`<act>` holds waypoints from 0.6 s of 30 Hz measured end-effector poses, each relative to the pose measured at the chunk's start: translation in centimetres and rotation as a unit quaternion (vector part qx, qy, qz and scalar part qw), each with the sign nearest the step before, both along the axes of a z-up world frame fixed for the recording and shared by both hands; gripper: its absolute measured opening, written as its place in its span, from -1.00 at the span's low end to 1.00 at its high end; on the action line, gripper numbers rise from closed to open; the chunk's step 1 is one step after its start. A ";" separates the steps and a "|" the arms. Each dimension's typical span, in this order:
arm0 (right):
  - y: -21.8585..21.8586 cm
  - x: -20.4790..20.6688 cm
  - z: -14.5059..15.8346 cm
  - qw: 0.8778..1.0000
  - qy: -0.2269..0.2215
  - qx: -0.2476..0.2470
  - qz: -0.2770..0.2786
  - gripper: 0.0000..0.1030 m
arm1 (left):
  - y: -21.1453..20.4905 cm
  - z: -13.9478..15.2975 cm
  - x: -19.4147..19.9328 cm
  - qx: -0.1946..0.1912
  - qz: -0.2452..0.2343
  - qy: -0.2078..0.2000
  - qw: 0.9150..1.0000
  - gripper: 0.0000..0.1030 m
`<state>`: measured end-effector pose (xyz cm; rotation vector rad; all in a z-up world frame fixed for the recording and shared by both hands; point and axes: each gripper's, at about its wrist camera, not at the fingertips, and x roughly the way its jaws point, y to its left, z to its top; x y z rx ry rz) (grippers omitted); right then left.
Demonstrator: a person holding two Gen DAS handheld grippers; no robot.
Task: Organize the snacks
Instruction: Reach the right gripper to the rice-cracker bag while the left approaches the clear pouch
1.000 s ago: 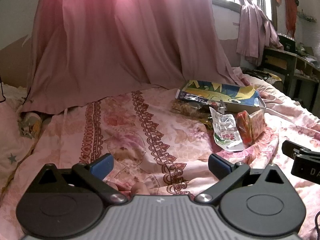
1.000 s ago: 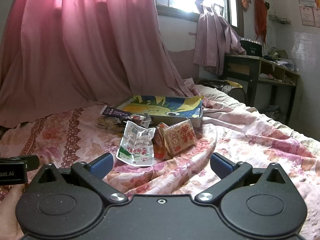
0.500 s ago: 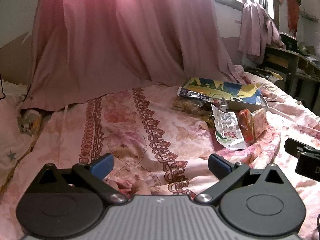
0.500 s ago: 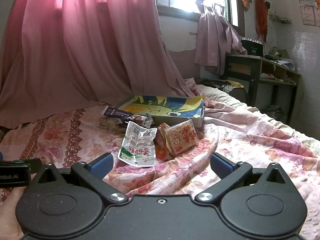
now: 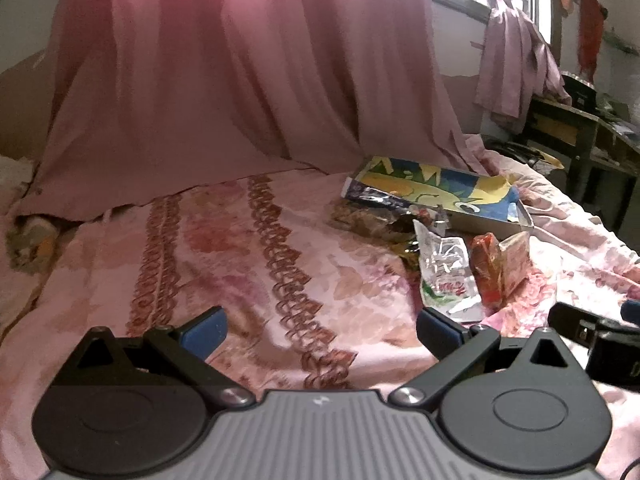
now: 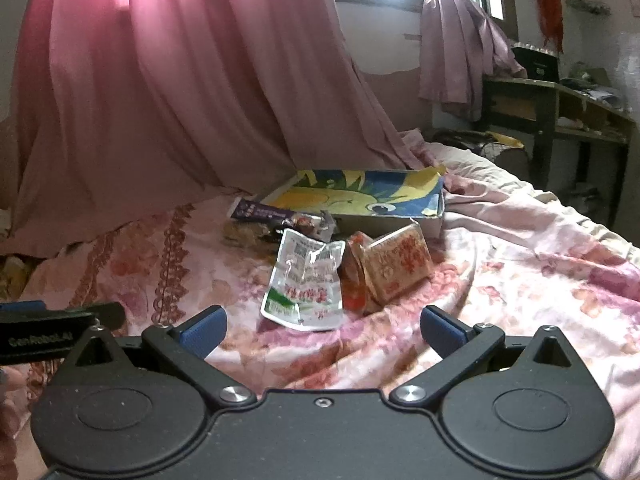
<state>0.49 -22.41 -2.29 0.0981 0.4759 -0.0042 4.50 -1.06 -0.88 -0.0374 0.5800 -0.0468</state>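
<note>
While hanging low over the flowery bed cover (image 6: 520,280), spread wide and pinching nothing: so with the right claw (image 6: 322,328), and just the same with the left claw (image 5: 320,330). Moved closer to the snack pile than a second ago, on the right side, with the clear packet (image 6: 306,284) now looking bigger and sitting almost between the blue pads (image 6: 204,326). On the left side, shifted a little too, and no fingertip peeking out under the claw any more. Plenty of soft, bare cover to the left of the pile and in front of it, so lots of room to reach in from there. Less room behind: blocked by the picture box (image 6: 392,226) and then by the big pink curtain (image 6: 180,80). Off to the right, down past the bed's edge, a dark desk (image 6: 540,96). Straight ahead of the right claw, the clear packet, crumpled and tipped up, long way running from the claw toward the box, open ragged top pointing away. Touching its right side, a red packet (image 6: 352,276) and an orange packet (image 6: 396,272), propped up on edge and leaning, long way running left to right. Behind them, a purple bar wrapper (image 6: 272,214), lying flat, long way left to right along the front of the box.
</note>
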 end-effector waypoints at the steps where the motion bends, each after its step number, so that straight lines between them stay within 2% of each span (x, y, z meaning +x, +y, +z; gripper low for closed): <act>1: -0.3 0.4 0.1 1.000 -0.001 0.001 0.002 0.99 | -0.3 -0.1 0.4 0.002 -0.004 0.001 1.000 0.99; 7: -3.0 4.2 0.7 1.000 0.006 0.007 0.004 0.99 | -2.7 -1.0 3.4 0.019 -0.034 0.014 0.999 0.99; 18: -7.7 13.3 -1.2 0.997 0.066 0.044 -0.020 0.99 | -5.4 -3.5 9.1 0.003 -0.068 0.048 0.997 0.99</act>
